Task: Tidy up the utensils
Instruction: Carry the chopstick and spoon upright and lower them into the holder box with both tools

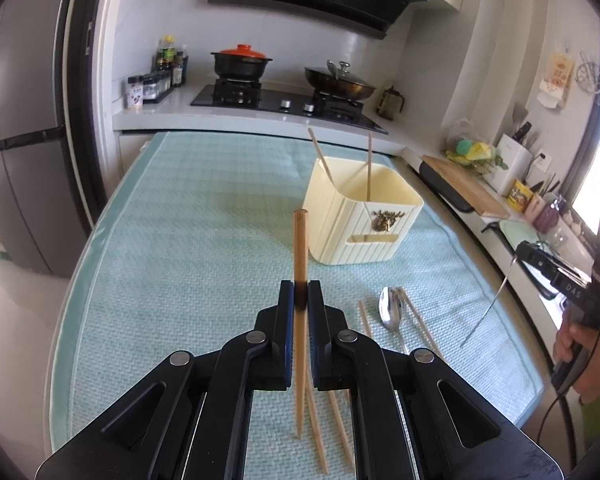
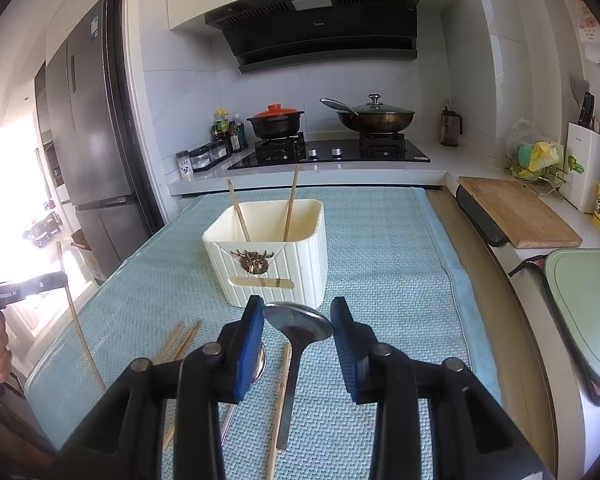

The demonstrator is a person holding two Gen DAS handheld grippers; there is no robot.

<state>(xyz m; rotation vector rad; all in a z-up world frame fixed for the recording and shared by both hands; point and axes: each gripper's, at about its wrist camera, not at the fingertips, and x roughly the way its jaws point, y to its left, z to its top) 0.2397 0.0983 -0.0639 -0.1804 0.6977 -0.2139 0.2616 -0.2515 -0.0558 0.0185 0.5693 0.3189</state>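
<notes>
L gripper (image 1: 300, 294): our jaws clenched on a wooden chopstick (image 1: 300, 248), upright, tip above pads | R gripper (image 2: 298, 320): jaws grasping a metal spoon (image 2: 298, 322) by bowl edges, handle hanging | cream utensil holder (image 2: 276, 252) on bench ahead, 2 chopsticks in it | only L view shows second spoon (image 1: 392, 308) whole on teal mat (image 1: 180, 240)

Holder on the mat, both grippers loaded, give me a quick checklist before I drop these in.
1. Left gripper shut on chopstick: ok.
2. Right gripper gripping spoon by its bowl: ok.
3. Holder upright, top open: ok.
4. Room inside holder beside the two chopsticks already there: ok.
5. Held chopstick clear of mat: cannot tell.
6. Loose utensils still on mat: not ok, more to collect.
</notes>
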